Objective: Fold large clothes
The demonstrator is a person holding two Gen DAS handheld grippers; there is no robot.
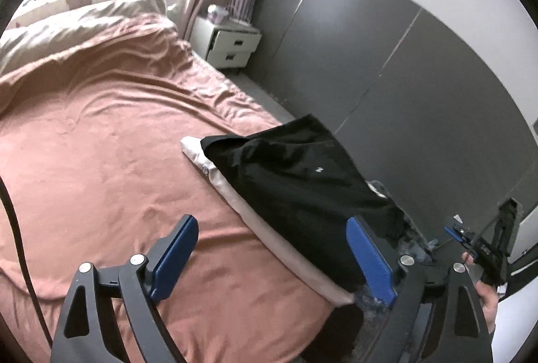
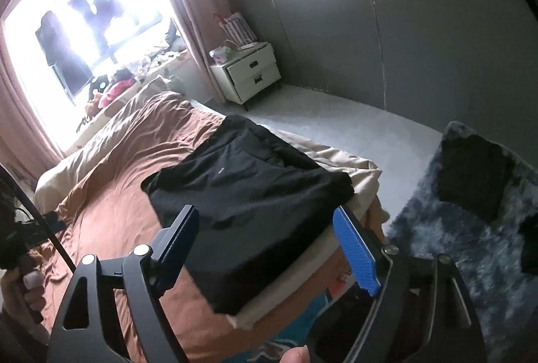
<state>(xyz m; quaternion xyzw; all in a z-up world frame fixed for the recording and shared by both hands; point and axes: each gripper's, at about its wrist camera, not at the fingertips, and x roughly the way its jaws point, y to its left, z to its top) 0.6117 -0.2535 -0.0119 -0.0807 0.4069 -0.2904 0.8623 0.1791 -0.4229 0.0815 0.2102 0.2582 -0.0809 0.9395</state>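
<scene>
Fold looks finished: both the left tool (image 1: 272, 258) and right tool (image 2: 269, 248) gape empty above the folded black fabric garment (image 2: 248, 191); next, fetch another.

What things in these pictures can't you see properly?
- Outside the window, right wrist view: glare washes it out.
- The cream cloth under the black garment, left wrist view: mostly covered.
- Things on the nightstand, both views: too small and blurry.
- Dark item on the fluffy rug, right wrist view: too dark and blurry to name.
</scene>
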